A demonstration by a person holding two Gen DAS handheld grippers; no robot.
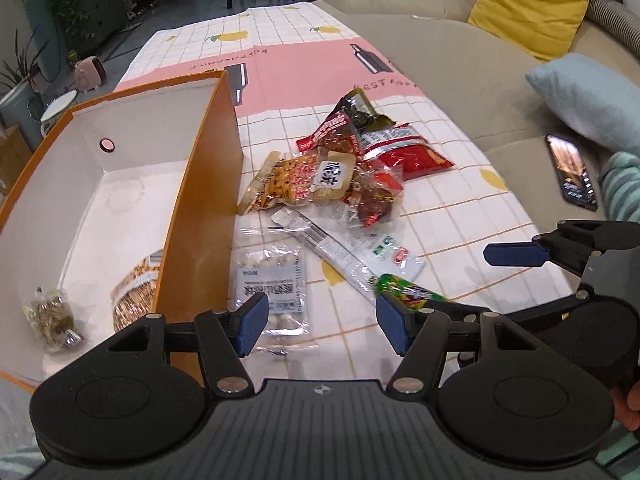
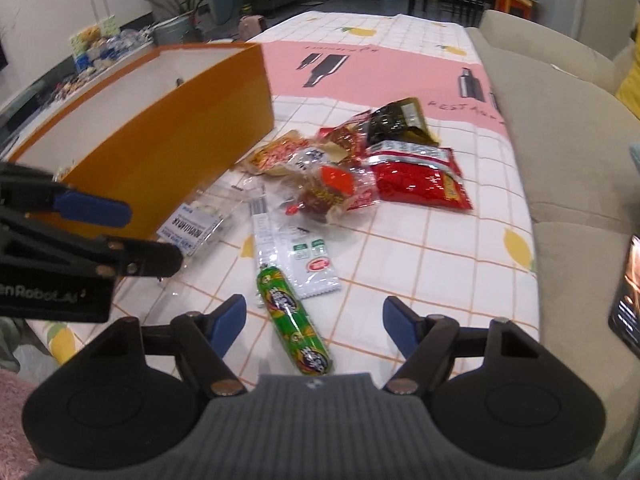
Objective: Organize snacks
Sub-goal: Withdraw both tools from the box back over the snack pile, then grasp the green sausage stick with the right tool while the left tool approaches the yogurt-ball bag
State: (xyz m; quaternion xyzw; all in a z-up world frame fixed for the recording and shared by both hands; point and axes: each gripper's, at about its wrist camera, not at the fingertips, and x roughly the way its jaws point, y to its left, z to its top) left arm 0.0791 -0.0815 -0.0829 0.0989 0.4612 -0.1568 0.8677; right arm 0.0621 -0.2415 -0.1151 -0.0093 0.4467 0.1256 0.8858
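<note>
An orange box [image 1: 208, 184] with a white inside stands at the table's left; it also shows in the right wrist view [image 2: 168, 148]. Two snack packs lie inside it [image 1: 134, 292]. Several snack packs lie in a heap on the tablecloth: a peanut bag [image 1: 296, 182], a red bag [image 2: 420, 176], a clear pack of white candies [image 1: 272, 288]. A green sausage stick [image 2: 294, 320] lies between my open right gripper's [image 2: 314, 326] fingers. My left gripper [image 1: 318, 324] is open and empty, low over the candy pack beside the box.
A beige sofa [image 1: 460, 60] runs along the table's right side with a yellow cushion [image 1: 528, 8], a blue cushion [image 1: 588, 100] and a phone [image 1: 572, 172]. Plants and chairs stand beyond the table's far end.
</note>
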